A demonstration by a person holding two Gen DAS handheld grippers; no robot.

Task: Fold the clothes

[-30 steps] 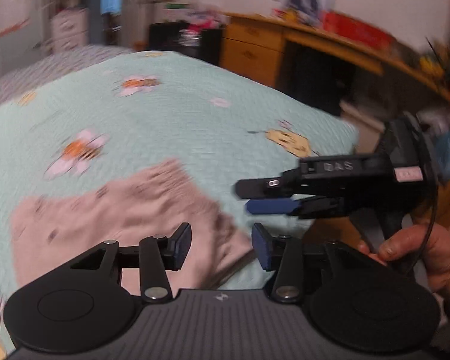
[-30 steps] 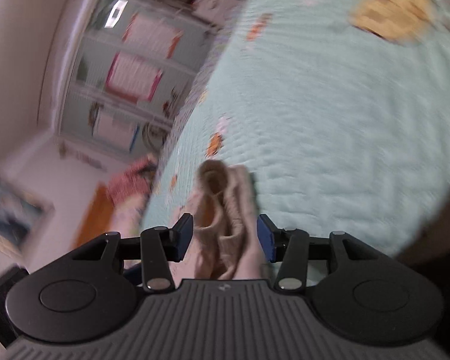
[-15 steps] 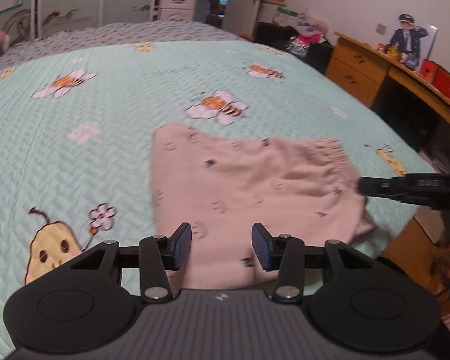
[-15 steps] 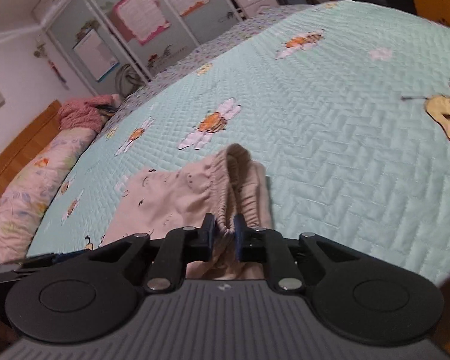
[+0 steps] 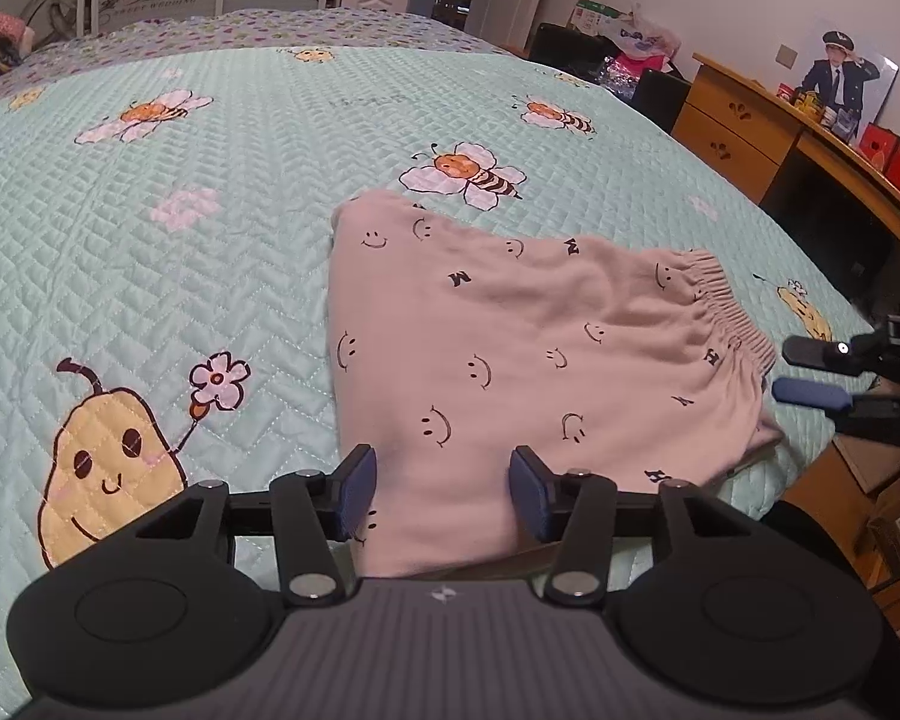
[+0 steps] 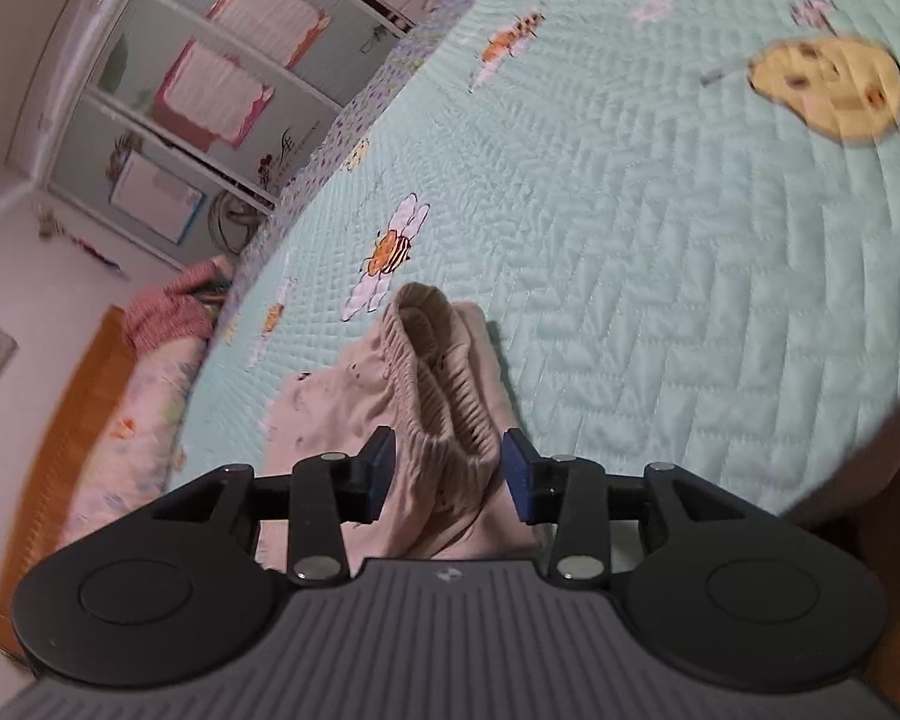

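- Quilted bedspread [image 5: 222,276] under pink shorts [image 5: 510,360], which lie flat.
- Our left gripper [image 5: 441,489] and right gripper [image 6: 447,474] are both opening, pads clear of the cloth.
- We risk the waistband [image 6: 444,396] (bunched) springing apart, spoiling the fold.

The shorts [image 5: 510,348] are soft matt pink cloth, their waistband [image 5: 720,294] puckered into fine elastic ribs. Under them the bedspread [image 5: 240,276] is quilted mint cloth, its surface raised in stitched herringbone ridges. Right of the bedspread, the desk [image 5: 744,126] is smooth orange-brown wood with a slight sheen. The left gripper [image 5: 441,492] is matt black plastic with dull blue pads [image 5: 357,489], shiny metal pins and a ribbed grey body
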